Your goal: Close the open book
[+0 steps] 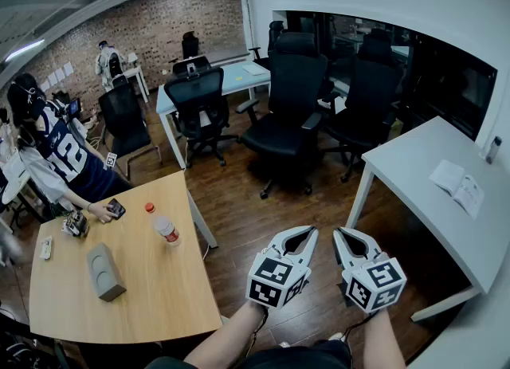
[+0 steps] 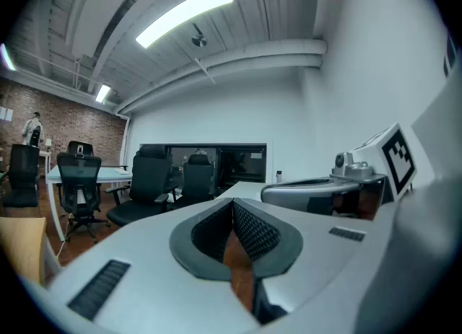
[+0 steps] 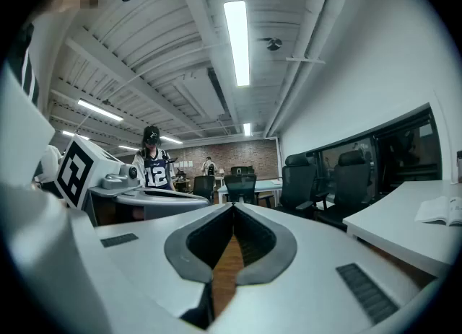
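The open book [image 1: 458, 186] lies flat with white pages up on the white table [image 1: 414, 170] at the right; in the right gripper view the open book [image 3: 442, 211] shows at the far right edge. Both grippers hang side by side over the wooden floor, left of that table and well short of the book. My left gripper [image 1: 312, 232] is shut with nothing between its jaws, its tips meeting [image 2: 232, 201]. My right gripper [image 1: 338, 233] is also shut and empty [image 3: 232, 206].
A wooden table [image 1: 159, 304] at the left carries a bottle [image 1: 166, 229] and a grey box [image 1: 104, 272]; a seated person [image 1: 56, 160] is beside it. Black office chairs [image 1: 291, 112] stand ahead around a white desk [image 1: 239, 76]. A small bottle [image 1: 494, 149] stands on the right table.
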`<state>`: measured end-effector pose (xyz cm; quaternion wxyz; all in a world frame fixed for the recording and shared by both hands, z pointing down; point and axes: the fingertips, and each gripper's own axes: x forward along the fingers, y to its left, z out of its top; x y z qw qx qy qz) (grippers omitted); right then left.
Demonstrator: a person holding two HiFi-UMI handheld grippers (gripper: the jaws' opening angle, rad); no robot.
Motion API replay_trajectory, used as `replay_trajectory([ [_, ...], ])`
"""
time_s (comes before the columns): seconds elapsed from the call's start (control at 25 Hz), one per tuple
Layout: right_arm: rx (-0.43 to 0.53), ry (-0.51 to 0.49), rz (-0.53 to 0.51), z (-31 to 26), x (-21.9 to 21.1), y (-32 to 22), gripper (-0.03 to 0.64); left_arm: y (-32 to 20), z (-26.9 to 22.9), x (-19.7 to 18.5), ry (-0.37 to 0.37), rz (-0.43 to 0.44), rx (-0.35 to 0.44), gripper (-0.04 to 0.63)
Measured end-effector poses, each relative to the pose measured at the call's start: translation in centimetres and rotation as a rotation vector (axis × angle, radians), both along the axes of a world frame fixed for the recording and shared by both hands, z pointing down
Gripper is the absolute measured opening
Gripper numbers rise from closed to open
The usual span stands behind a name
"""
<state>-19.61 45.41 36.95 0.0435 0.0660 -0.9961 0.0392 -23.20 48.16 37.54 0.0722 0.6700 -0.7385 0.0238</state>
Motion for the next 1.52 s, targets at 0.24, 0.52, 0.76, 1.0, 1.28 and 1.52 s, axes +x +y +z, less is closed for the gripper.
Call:
replay_trajectory([
  [0.24,-0.023,0.018,0.052,1.1,2.8,-4.4,0.005,-4.3,1.4,2.8,0.012,0.058,-0.025,0.005],
  [0.52,-0.052,0.032,0.164,2.2,8.7,-11.6,0.005,-12.1,2.4,8.1,0.036,0.165,-0.042,0.005],
  [0.76,-0.056,0.029,0.286,2.4,15.1,-19.0,0.005,-19.6,2.5,13.8,0.033,0.273,-0.04,0.005],
  [1.0,-0.063,0.014,0.393,2.6,21.4,-25.2,0.005,-25.9,2.4,19.4,0.045,0.354,-0.038,0.005],
  [1.28,-0.093,-0.013,0.486,3.2,26.6,-29.4,0.005,-30.8,3.1,24.8,0.047,0.444,-0.075,0.005],
  [1.52,-0.111,-0.009,0.561,4.5,28.9,-33.1,0.005,-35.1,4.0,27.1,0.048,0.525,-0.087,0.005],
])
